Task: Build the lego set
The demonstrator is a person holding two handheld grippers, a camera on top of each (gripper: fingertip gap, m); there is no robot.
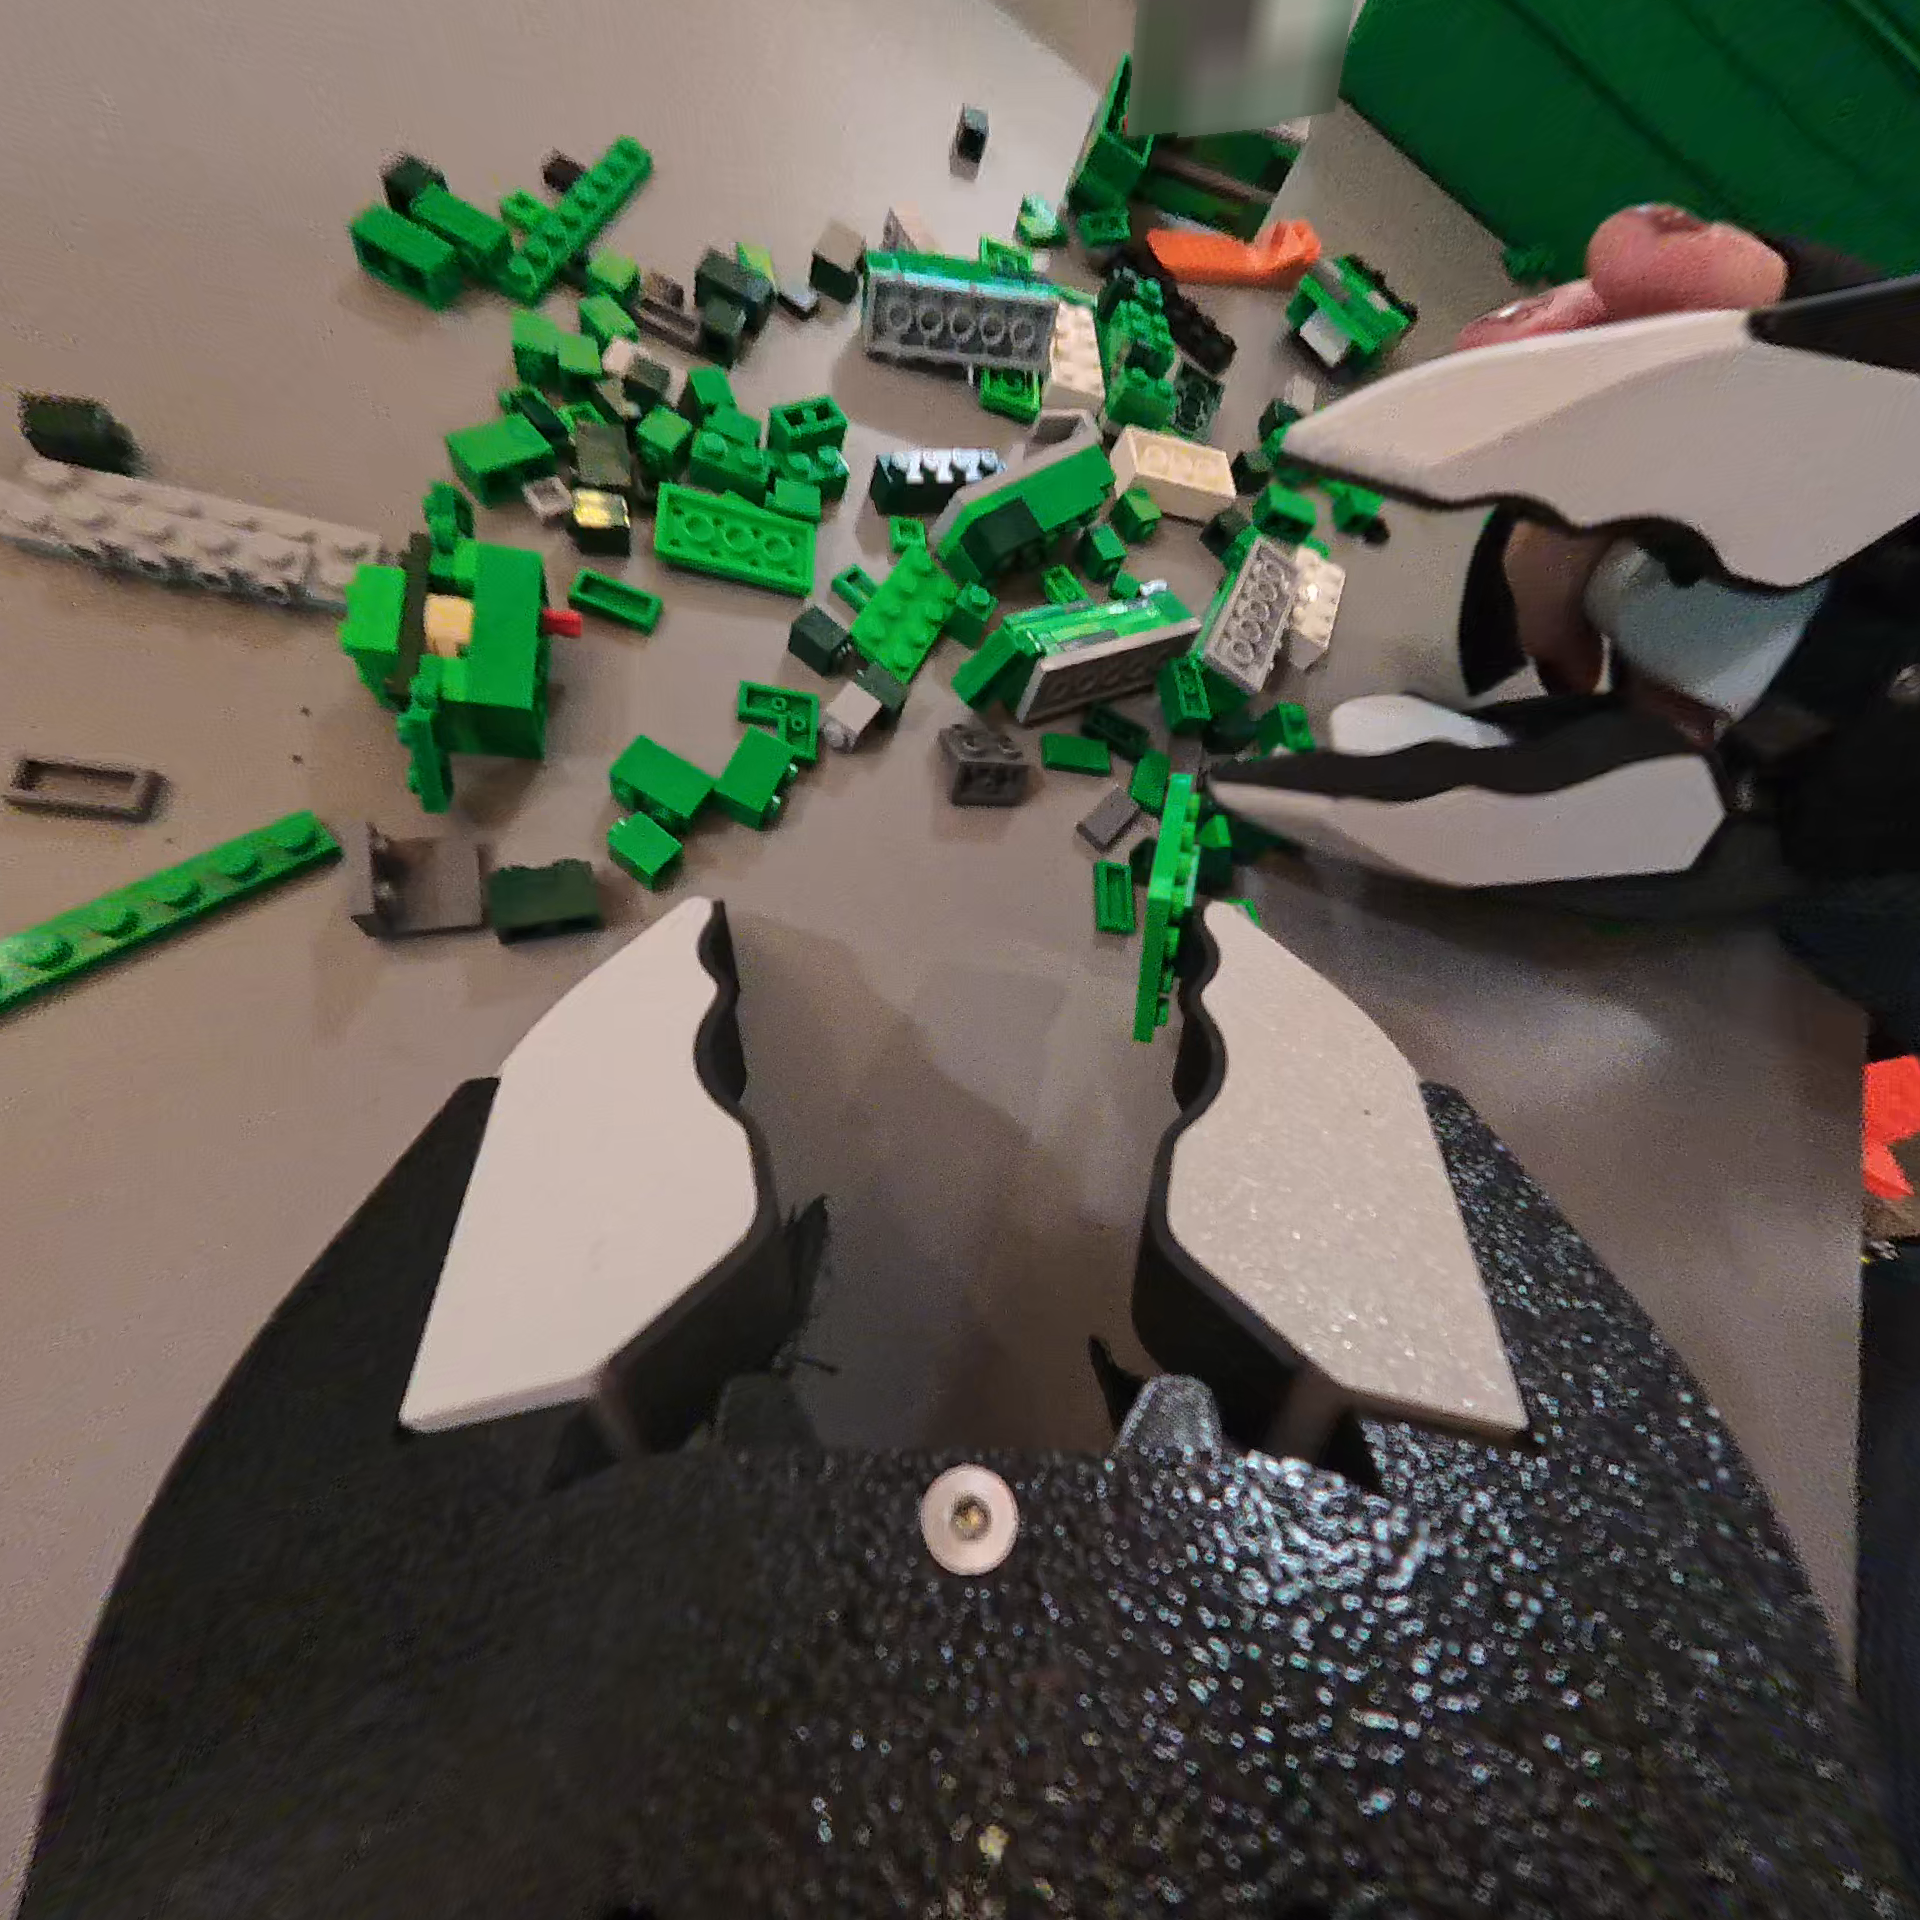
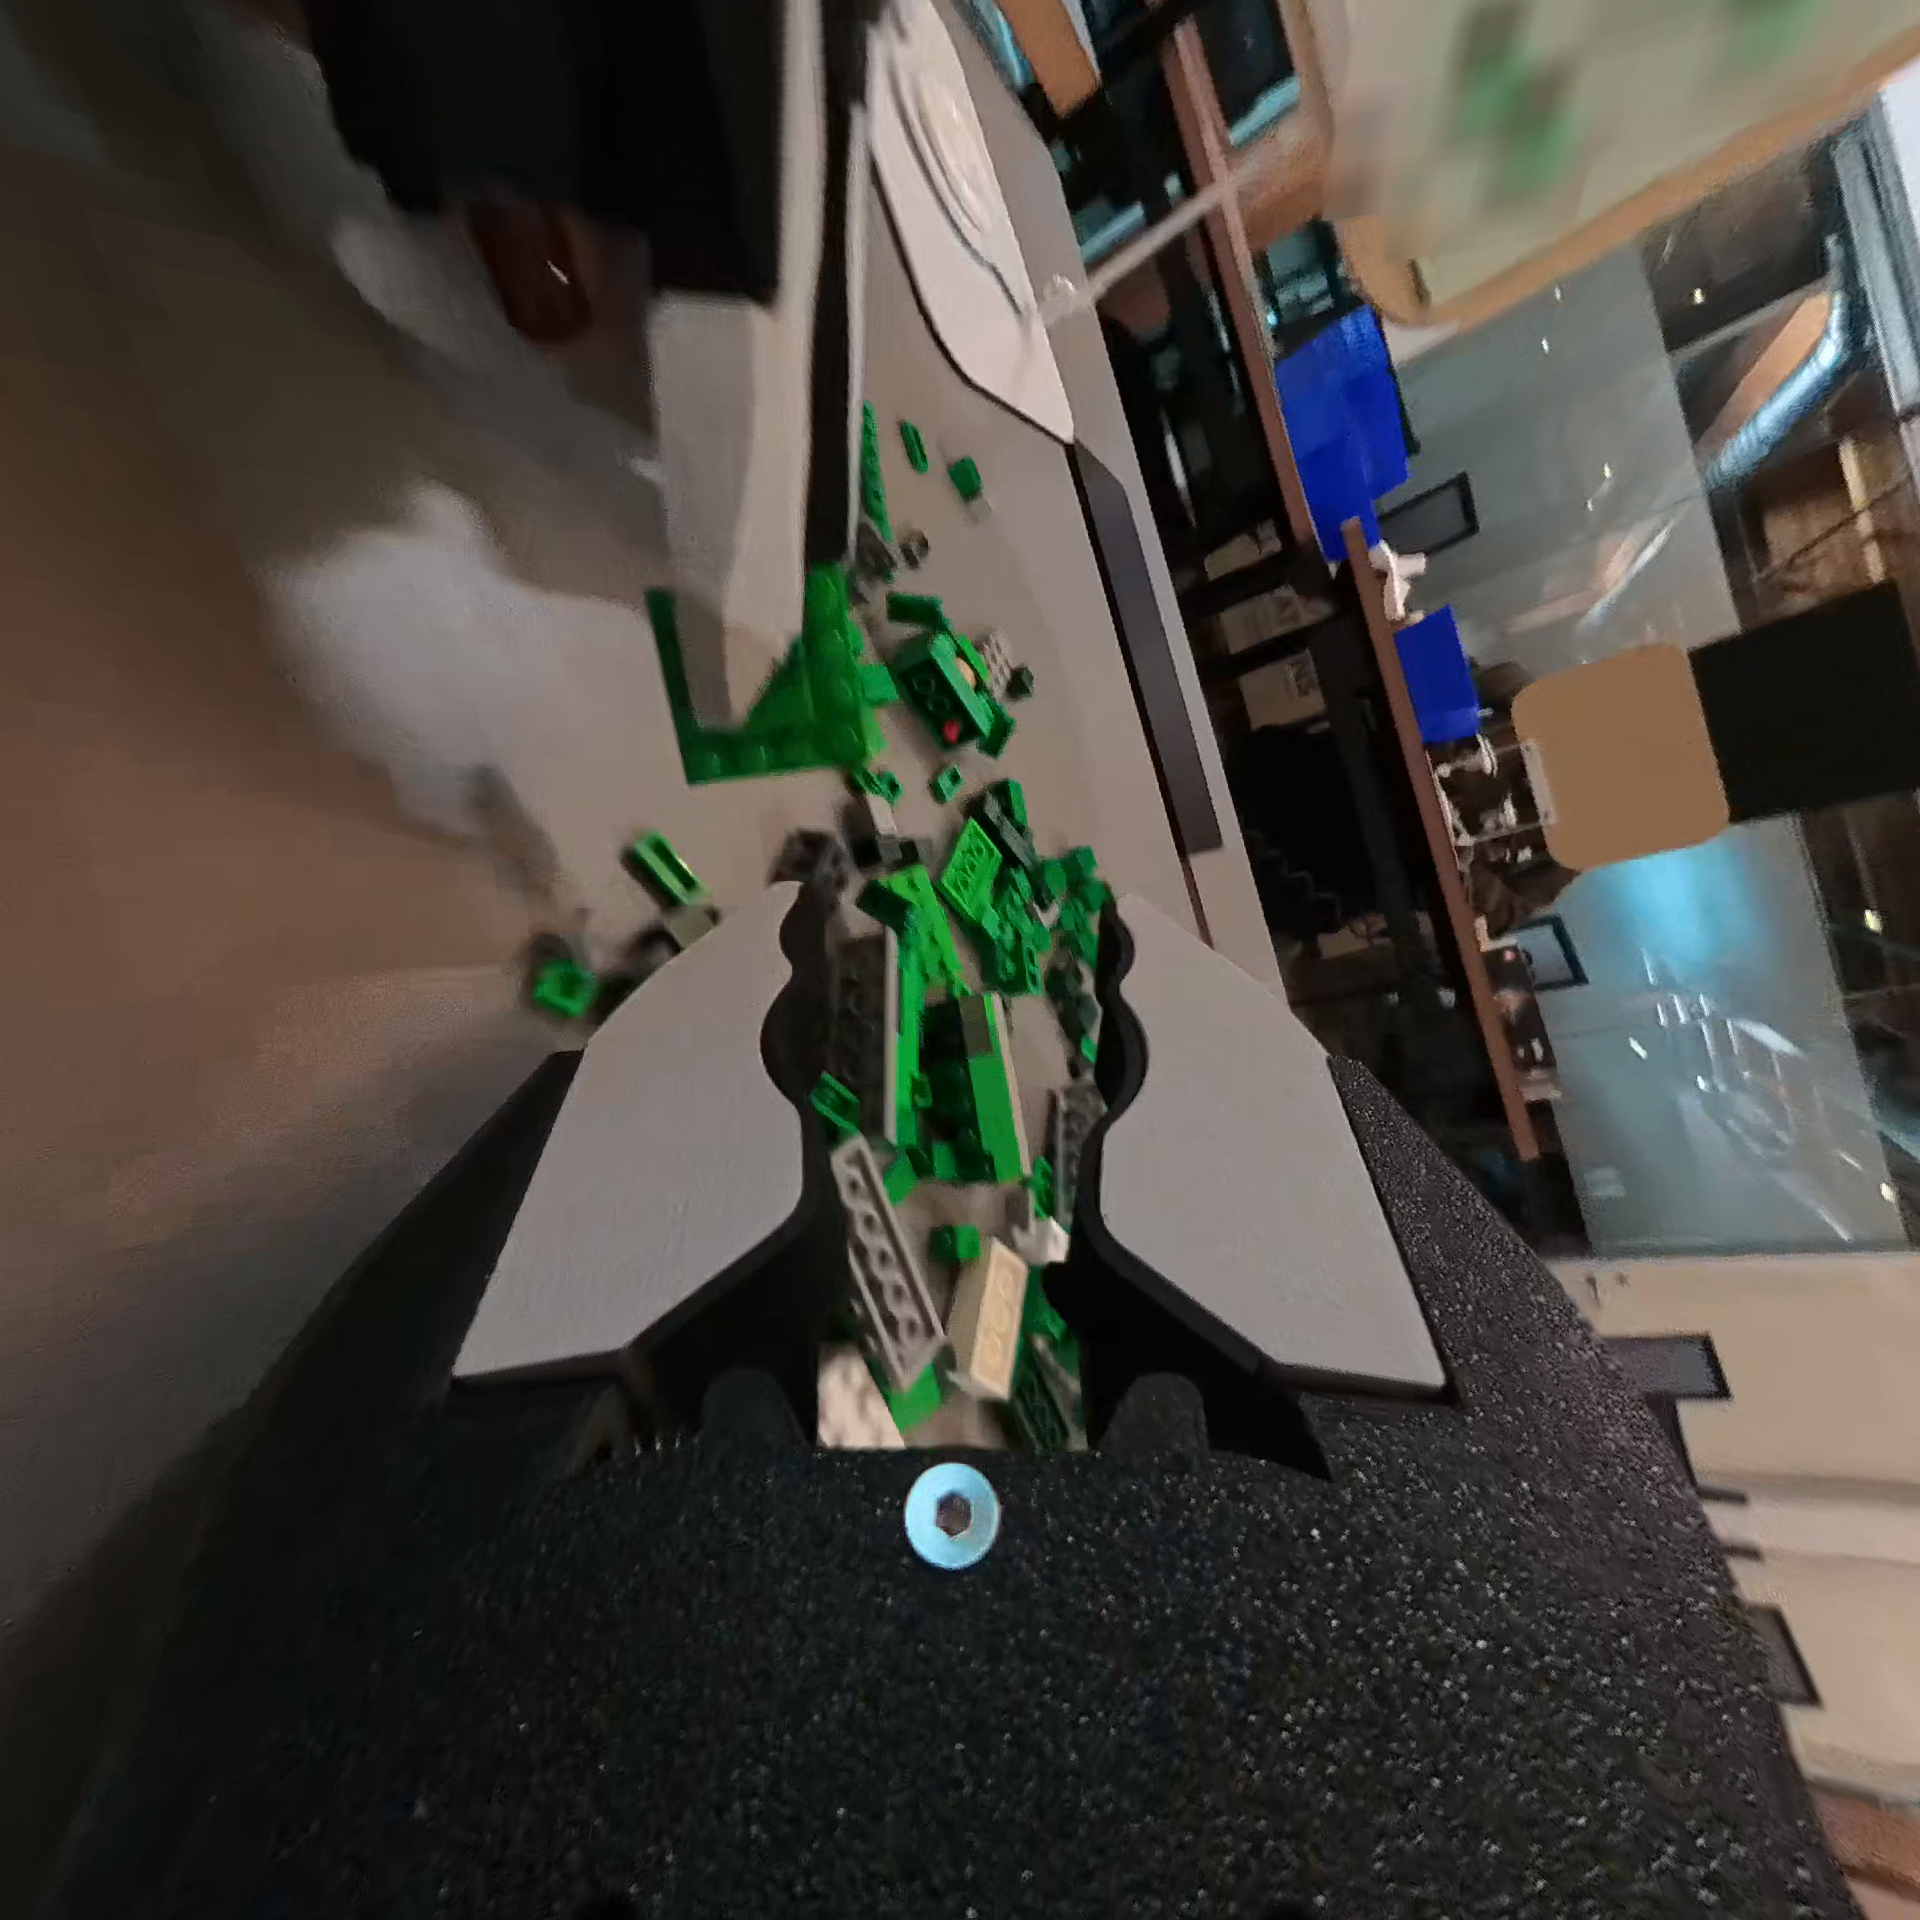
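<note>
Bricks (image 1: 790, 520) lie scattered on the table (image 1: 935, 1039).

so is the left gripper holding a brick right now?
No. In the left wrist view the left gripper is open, its fingers spread with only bare table between them, nothing clamped.

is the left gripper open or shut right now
Open: the grey-and-black left gripper shows bare grey table between its spread fingers, gripping nothing.

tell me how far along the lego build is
Early. Done: one green sub-build stands at the left of the pile. In hand: nothing; the left claw is open over bare table, and the right claw is open at the loose bricks. Left: most pieces are still scattered.
</note>
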